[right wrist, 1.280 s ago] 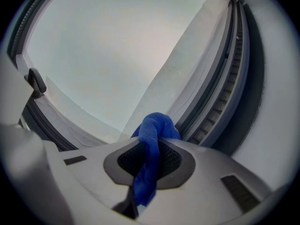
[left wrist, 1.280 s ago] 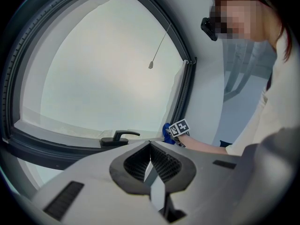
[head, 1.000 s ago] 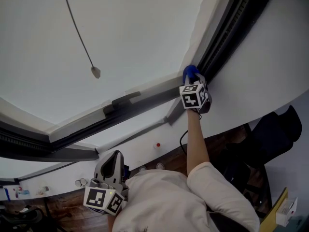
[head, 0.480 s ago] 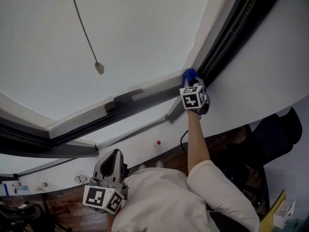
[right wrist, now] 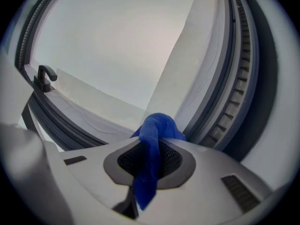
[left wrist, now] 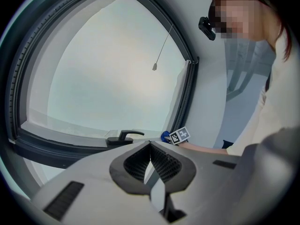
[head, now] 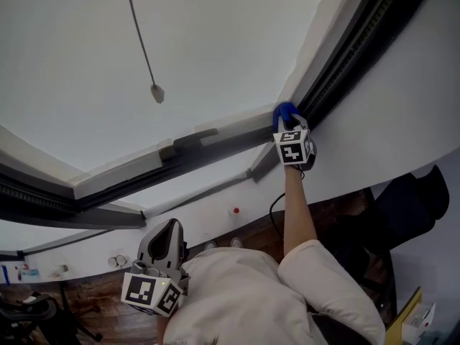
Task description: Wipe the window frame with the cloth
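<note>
**Hidden or unclear.** In the head view the right gripper [head: 289,124] covered most of the cloth [head: 284,110], and only a blue bulge showed above its marker cube. Whether the cloth pressed on the frame could not be told from that view. The hand on the left gripper [head: 169,234] was hidden behind its cube. Small things on the floor at the lower left were too small to name. The window frame [head: 215,152] was cut off at the left and top edges.

**Cloth.** Blue, bunched. In the right gripper view it [right wrist: 157,125] stood out past the jaw tips in a rounded wad. The wad sat at the corner where the lower bar of the window frame [right wrist: 70,125] met the ribbed upright bar. A tail of it hung back between the pads.

**Right gripper** [right wrist: 151,158]. Jaws pinched on the cloth. It was held high at the frame's lower right corner. The forearm [head: 296,207] reached straight up from a pale sleeve.

**Left gripper** [left wrist: 151,161]. Jaws pressed together with nothing between them. It was held low, close to the person's chest and well apart from the frame, and pointed up towards the window.

**Other fittings.** A dark window handle [head: 188,141] lay along the lower bar, to the left of the cloth. A thin cord with a small pull [head: 156,92] hung in front of the pale pane [head: 230,42].
</note>
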Motion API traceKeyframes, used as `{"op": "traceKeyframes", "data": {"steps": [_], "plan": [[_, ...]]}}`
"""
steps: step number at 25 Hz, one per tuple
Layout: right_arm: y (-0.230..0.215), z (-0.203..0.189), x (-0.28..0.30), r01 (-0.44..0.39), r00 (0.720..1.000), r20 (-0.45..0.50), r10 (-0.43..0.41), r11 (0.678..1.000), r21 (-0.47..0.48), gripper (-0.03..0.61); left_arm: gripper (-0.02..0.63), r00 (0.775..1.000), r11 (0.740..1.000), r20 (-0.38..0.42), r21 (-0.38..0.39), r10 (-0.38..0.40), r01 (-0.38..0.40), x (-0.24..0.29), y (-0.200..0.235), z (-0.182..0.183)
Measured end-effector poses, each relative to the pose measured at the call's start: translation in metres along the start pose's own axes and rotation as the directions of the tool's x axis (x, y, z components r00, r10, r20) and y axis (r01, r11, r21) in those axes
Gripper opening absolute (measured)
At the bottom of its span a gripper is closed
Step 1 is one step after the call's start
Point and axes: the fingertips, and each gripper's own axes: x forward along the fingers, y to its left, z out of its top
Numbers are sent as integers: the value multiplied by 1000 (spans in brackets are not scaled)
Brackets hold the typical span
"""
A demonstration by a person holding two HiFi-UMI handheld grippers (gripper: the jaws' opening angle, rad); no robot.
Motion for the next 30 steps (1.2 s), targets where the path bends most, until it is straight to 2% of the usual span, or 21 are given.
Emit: {"op": "traceKeyframes", "data": {"steps": [9, 19, 30], "plan": [[22, 2, 5, -89, 995, 49, 91, 995, -33, 52, 10, 1000, 1000, -6, -5, 1, -1, -3, 0, -3], [86, 28, -12, -179, 976, 111, 186, 981, -73, 46, 11, 1000, 1000, 7, -12, 11, -11, -8, 6, -2], [116, 39, -24, -210, 965, 142, 220, 974, -81, 46, 11, 1000, 1000, 16, -11, 6, -6, -11, 7, -1]]}}
